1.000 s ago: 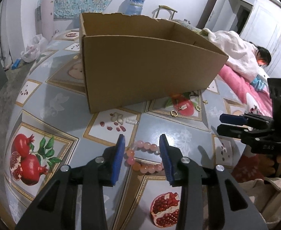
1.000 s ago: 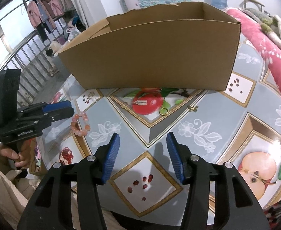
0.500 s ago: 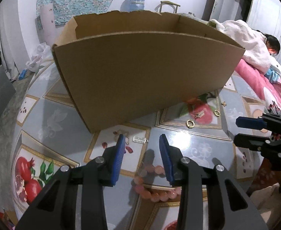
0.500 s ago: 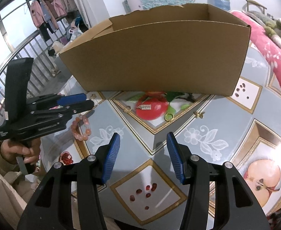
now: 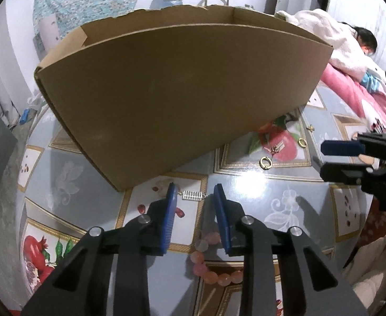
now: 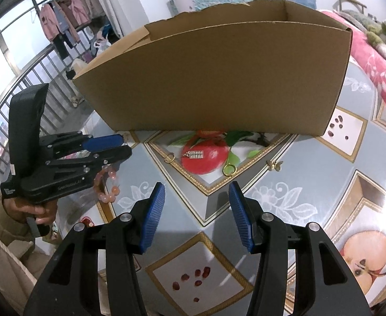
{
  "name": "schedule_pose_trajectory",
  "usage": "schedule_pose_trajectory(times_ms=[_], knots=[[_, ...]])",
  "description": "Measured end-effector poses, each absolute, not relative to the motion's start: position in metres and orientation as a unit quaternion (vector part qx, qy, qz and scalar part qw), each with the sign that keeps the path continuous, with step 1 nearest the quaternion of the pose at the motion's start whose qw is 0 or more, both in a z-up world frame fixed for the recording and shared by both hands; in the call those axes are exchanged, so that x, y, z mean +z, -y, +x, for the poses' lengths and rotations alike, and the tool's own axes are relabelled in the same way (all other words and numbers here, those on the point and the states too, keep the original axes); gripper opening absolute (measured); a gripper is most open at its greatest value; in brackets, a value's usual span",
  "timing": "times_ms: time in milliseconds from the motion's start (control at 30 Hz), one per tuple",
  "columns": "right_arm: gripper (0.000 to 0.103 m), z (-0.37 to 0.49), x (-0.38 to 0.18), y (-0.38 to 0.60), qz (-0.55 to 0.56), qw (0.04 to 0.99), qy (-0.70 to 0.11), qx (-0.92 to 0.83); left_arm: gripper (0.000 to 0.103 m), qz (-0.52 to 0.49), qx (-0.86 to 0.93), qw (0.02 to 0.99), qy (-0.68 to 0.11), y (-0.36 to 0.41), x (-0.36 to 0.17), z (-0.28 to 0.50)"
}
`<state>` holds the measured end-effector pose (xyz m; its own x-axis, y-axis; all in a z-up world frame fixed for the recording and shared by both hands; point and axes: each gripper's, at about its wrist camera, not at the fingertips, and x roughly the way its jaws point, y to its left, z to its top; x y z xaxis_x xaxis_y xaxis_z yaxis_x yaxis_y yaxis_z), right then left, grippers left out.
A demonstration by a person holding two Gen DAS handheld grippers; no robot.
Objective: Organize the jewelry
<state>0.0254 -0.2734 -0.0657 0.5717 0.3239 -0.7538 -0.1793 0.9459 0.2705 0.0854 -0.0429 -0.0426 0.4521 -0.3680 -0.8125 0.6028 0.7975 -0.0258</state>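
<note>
A: Left gripper [image 5: 195,193]?

B: Its jaws had just been closing but were still parted, gripping nothing. The silver comb-shaped charm [image 5: 192,195] lay flat on the tablecloth [image 5: 272,184] right between the blue fingertips [image 5: 170,197], just off the near corner of the cardboard box [image 5: 182,89]. Could not tell whether the pads touched it. The pink bead bracelet [image 5: 211,263] lay lower in that view, partly hidden behind the fingers.

A: Right gripper [image 6: 196,200]?

B: Jaws apart, nothing between them, held over bare cloth, nearer the camera than the jewelry along the box's long side.

A: What jewelry lay there?

B: On the printed red fruit, a second silver charm [image 6: 193,154]; a gold ring [image 6: 229,169] just right of the fruit, a smaller gold ring [image 6: 169,158] at its left, and a small gold butterfly piece [image 6: 274,165] farther right. All lay apart from each other on the cloth

A: The box?

B: Upright, open-topped; its inside was not visible
</note>
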Motion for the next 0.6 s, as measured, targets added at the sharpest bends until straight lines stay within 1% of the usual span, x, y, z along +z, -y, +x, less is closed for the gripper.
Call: schedule_pose_trajectory(times_ms=[167, 333, 400, 600], knots=[[0.049, 0.029, -0.067, 0.271, 0.083, 0.881, -0.443, 0.145, 0.027, 0.131, -0.290, 0.842, -0.436, 0.044, -0.043, 0.087], [0.049, 0.034, -0.065, 0.270, 0.079, 0.880, -0.443, 0.149, 0.019, 0.131, -0.286, 0.845, -0.433, 0.042, -0.043, 0.087], [0.049, 0.036, -0.064, 0.268, 0.079, 0.881, -0.443, 0.151, 0.018, 0.131, -0.285, 0.845, -0.432, 0.041, -0.043, 0.088], [0.049, 0.041, -0.064, 0.262, 0.071, 0.879, -0.445, 0.156, 0.018, 0.156, -0.289, 0.844, -0.425, 0.043, -0.043, 0.085]])
